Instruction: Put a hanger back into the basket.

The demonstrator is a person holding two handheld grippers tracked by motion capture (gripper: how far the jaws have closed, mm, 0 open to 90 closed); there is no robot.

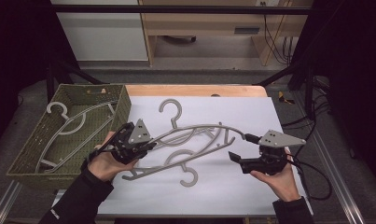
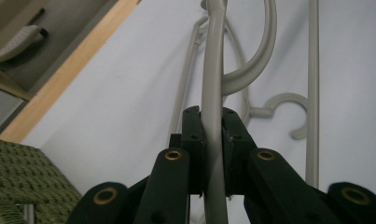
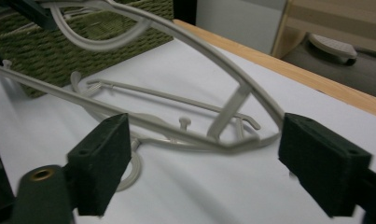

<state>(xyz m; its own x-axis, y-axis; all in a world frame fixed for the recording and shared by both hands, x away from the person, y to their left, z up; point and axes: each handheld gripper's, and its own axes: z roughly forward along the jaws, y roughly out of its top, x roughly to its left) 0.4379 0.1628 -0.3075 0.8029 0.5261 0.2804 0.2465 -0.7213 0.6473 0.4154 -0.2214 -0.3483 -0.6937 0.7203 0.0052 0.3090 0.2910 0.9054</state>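
My left gripper [image 1: 138, 143] [image 2: 212, 140] is shut on the curved arm of a grey plastic hanger [image 1: 199, 127] [image 2: 213, 70], with the bar squeezed between both pads. That hanger [image 3: 213, 56] stretches to the right, tilted above the white sheet [image 1: 223, 191]. My right gripper [image 1: 240, 148] [image 3: 213, 163] is at the hanger's right end with its jaws wide open. The pointed end lies just ahead, between the pads [image 3: 101, 158], and touches neither. More grey hangers lie flat on the sheet beneath, one with its hook [image 1: 170, 109] pointing away from me.
A green woven basket [image 1: 41, 140] stands at the left edge of the table with another grey hanger [image 1: 78, 123] inside. A wooden strip [image 1: 195, 90] runs along the table's far edge. A cable [image 1: 311, 182] trails from the right gripper.
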